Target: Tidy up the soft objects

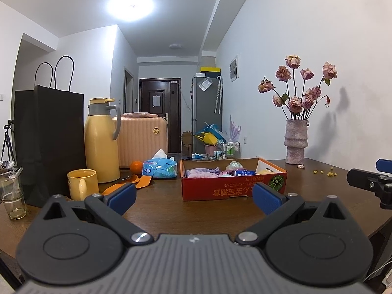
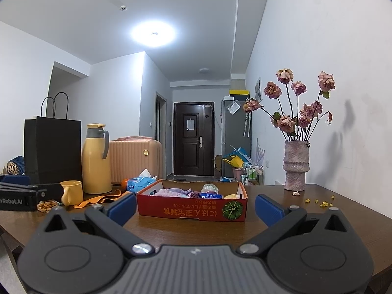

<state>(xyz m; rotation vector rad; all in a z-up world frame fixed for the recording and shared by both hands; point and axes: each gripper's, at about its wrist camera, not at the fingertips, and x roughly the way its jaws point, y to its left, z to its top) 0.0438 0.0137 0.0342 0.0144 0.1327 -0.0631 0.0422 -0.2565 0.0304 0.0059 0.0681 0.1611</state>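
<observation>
A low red cardboard box (image 1: 220,191) (image 2: 186,209) stands on the brown table. It holds a purple soft cloth (image 1: 201,172) (image 2: 171,191), a blue packet (image 1: 242,172) and other small items. A blue tissue pack (image 1: 160,167) (image 2: 140,183) lies left of the box. My left gripper (image 1: 194,196) is open and empty, just in front of the box. My right gripper (image 2: 196,207) is open and empty, also in front of the box. Each gripper shows at the edge of the other's view: the right one (image 1: 370,183), the left one (image 2: 29,193).
At the left stand a black paper bag (image 1: 49,142), a yellow thermos (image 1: 100,139), a yellow mug (image 1: 82,183), a glass (image 1: 12,193), an orange (image 1: 136,167) and an orange strap (image 1: 127,183). A vase of dried roses (image 1: 295,142) stands at the right, with yellow crumbs (image 1: 325,172).
</observation>
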